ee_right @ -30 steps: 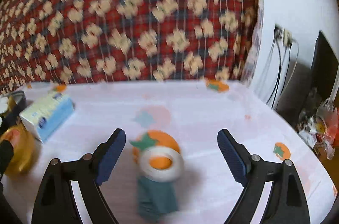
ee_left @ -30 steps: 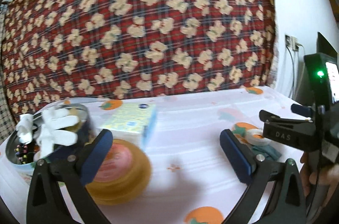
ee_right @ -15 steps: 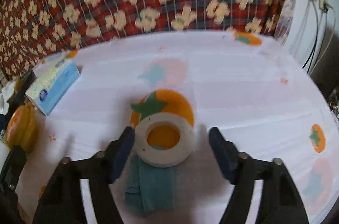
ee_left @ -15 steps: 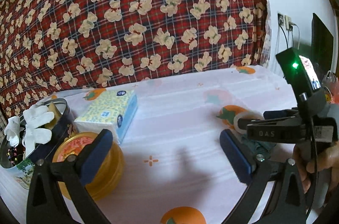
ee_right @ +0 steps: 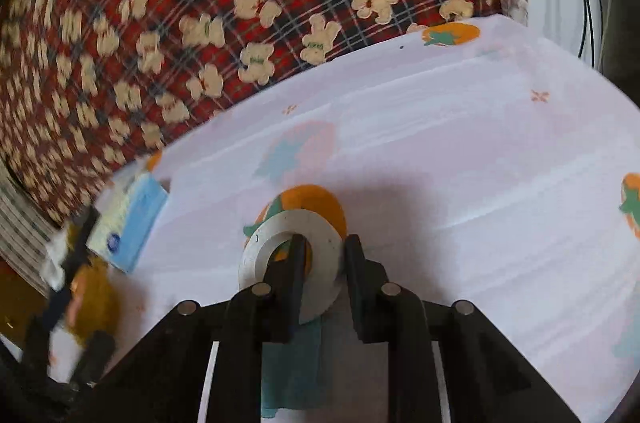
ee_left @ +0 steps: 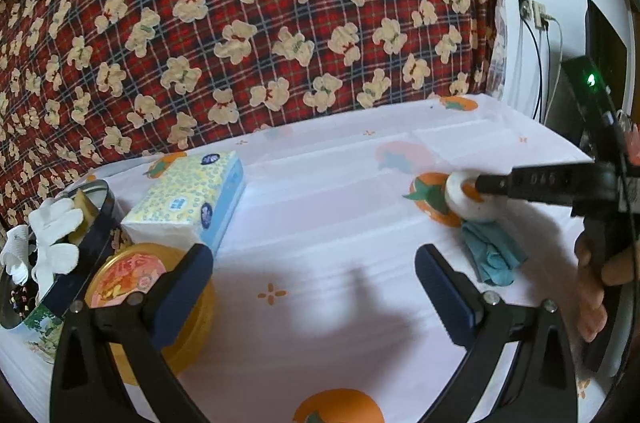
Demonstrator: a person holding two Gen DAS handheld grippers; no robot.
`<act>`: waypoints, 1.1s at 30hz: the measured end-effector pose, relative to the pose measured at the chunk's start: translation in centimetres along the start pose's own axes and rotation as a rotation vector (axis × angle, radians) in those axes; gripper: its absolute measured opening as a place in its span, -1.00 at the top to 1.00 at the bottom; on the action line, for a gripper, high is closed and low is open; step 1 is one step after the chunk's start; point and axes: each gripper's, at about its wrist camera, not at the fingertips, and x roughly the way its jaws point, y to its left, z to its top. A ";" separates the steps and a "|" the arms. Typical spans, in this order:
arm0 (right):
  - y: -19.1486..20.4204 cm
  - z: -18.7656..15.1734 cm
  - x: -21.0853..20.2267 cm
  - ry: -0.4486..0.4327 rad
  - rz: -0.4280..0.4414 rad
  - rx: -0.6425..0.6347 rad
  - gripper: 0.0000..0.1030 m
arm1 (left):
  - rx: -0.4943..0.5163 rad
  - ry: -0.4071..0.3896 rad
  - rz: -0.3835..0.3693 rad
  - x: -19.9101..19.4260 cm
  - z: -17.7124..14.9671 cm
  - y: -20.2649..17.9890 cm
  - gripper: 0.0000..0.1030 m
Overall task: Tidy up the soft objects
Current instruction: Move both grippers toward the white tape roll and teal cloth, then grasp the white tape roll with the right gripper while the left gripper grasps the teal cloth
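- Nearest the right wrist camera, the right gripper (ee_right: pixel 320 255) is clenched on the white tape roll (ee_right: pixel 320 227), one finger through the roll's hole and the other against its outer wall.
- Under the near edge of the tape roll lies a crumpled teal cloth (ee_left: pixel 494 255), touching the roll, on the white desk (ee_left: pixel 340 183) printed with orange persimmons.
- Left of the tape roll and well apart from it, the left gripper (ee_left: pixel 314 279) hangs released and empty above the desk.
- Just behind the left gripper's left finger stands an amber lidded container (ee_left: pixel 128 275).
- Beyond it, further left of the tape roll, a tissue pack (ee_left: pixel 188 199) lies beside a round tin (ee_left: pixel 80 247) holding white gloves (ee_left: pixel 52 235).
- Behind the tape roll, along the desk's far edge, hangs a red plaid fabric (ee_left: pixel 248 23) with bear prints.
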 end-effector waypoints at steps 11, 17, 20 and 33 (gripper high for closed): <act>1.0 0.5 -0.6 -0.052 0.026 -0.032 -0.37 | -0.012 0.012 -0.002 0.3 -0.1 0.2 -0.99; 3.7 0.0 2.2 0.061 -0.093 -0.200 -0.27 | -0.005 0.022 0.002 0.5 -0.1 0.1 -0.99; 4.2 -0.1 2.8 0.074 -0.149 -0.233 -0.27 | 0.000 0.029 -0.005 0.7 -0.1 0.0 -0.99; -3.4 2.0 -4.4 -0.260 -0.179 0.095 -0.27 | -0.128 0.157 -0.301 4.4 1.6 -4.9 -0.78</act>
